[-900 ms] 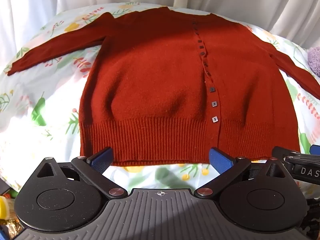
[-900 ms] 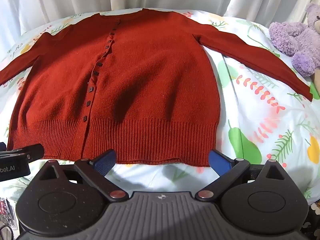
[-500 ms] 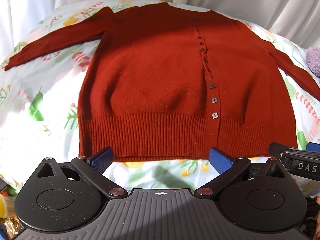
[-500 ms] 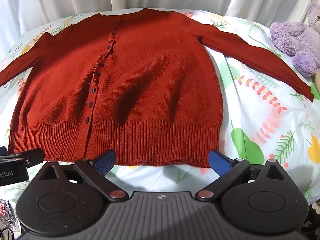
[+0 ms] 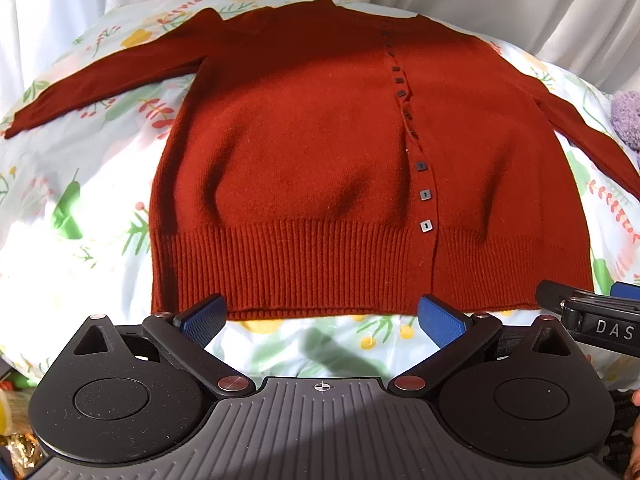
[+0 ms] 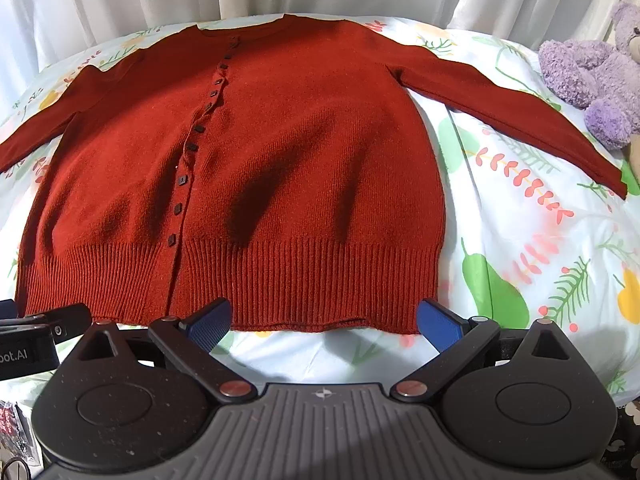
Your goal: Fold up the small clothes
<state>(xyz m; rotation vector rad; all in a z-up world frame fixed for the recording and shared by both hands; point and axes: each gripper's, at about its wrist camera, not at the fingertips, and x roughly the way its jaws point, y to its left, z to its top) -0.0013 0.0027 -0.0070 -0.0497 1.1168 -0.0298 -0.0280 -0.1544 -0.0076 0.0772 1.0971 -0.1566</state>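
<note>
Red cardigan [image 5: 304,168] flat; both hand-held grippers, L [image 5: 322,320] & R [image 6: 324,320], tilted down, jaws wide, empty.

A red cardigan [image 6: 280,168] lies flat, buttoned, sleeves spread, on a floral bedsheet [image 6: 532,240]. The right tool [image 6: 324,326] hangs at its hem, jaws wide, empty. A purple plush [image 6: 588,80] sits far right.

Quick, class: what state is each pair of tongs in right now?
Left tongs: open, holding nothing.
Right tongs: open, empty, near the rust-red knitted cardigan.
</note>
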